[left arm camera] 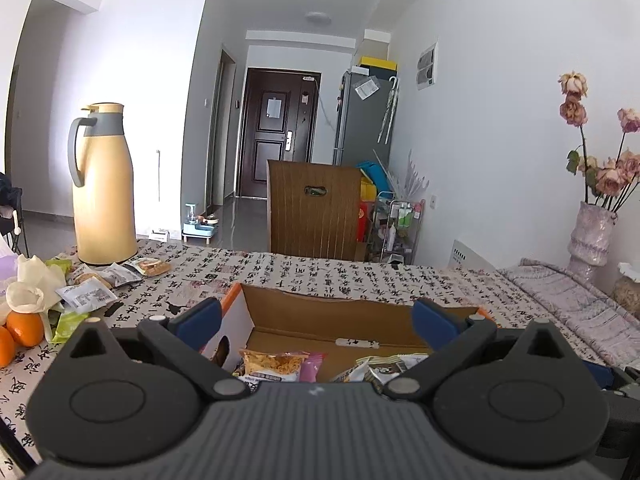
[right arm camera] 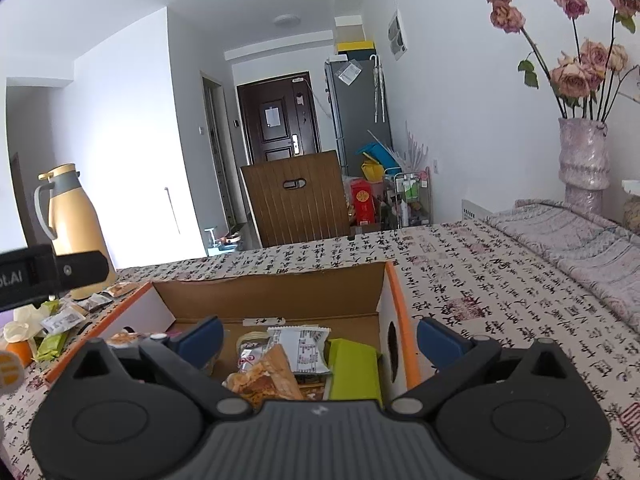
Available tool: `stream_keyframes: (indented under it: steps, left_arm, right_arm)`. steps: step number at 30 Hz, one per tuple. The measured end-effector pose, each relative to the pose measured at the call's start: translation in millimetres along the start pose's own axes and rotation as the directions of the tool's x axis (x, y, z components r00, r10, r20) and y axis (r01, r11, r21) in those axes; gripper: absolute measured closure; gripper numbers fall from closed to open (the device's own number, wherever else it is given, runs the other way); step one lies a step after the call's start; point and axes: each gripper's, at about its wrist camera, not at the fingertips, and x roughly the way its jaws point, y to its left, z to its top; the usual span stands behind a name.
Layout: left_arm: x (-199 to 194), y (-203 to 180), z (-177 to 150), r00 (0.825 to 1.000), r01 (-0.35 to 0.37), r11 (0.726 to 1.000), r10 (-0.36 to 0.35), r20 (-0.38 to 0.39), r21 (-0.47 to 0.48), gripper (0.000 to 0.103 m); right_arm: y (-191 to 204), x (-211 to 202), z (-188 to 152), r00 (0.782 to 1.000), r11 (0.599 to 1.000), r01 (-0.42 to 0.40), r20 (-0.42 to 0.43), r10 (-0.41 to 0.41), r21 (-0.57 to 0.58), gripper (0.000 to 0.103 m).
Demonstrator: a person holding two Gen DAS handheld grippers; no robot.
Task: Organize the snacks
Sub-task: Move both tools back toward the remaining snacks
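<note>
Cardboard box (right arm camera: 280, 292) at centre frame already holds several snacks (right arm camera: 296, 354); both your claws, left claw (left arm camera: 316, 322) and right claw (right arm camera: 320, 338), gape empty above it. Next, reach for the loose packets (left arm camera: 100, 280) at left.

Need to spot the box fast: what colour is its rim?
Orange rim on the cardboard box; clearest in the right wrist view.
</note>
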Motion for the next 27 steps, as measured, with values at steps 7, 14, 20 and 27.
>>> stream_keyframes:
  steps: [7, 14, 20, 27]
  left_arm:
    - [-22, 2, 3, 1.000, 0.014, 1.000, -0.014, 0.006, 0.004, 0.000]
    - [-46, 4, -3, 1.000, 0.027, 0.999, -0.027, -0.003, 0.018, 0.000]
    - [-65, 5, -15, 0.999, 0.042, 0.998, -0.041, -0.027, 0.043, 0.000]
    - [-83, 12, -41, 0.995, 0.049, 0.998, -0.045, -0.088, 0.047, 0.000]
  right_arm:
    - [-3, -26, -1, 1.000, 1.000, 0.004, 0.008, -0.004, -0.014, 0.000]
    - [-6, -55, -9, 1.000, 0.999, -0.004, 0.008, 0.005, -0.035, 0.000]
    - [-8, -81, -19, 1.000, 0.998, -0.007, 0.008, 0.007, -0.059, 0.000]
    - [-18, -108, -42, 1.000, 0.997, -0.009, -0.026, 0.007, -0.076, 0.000]
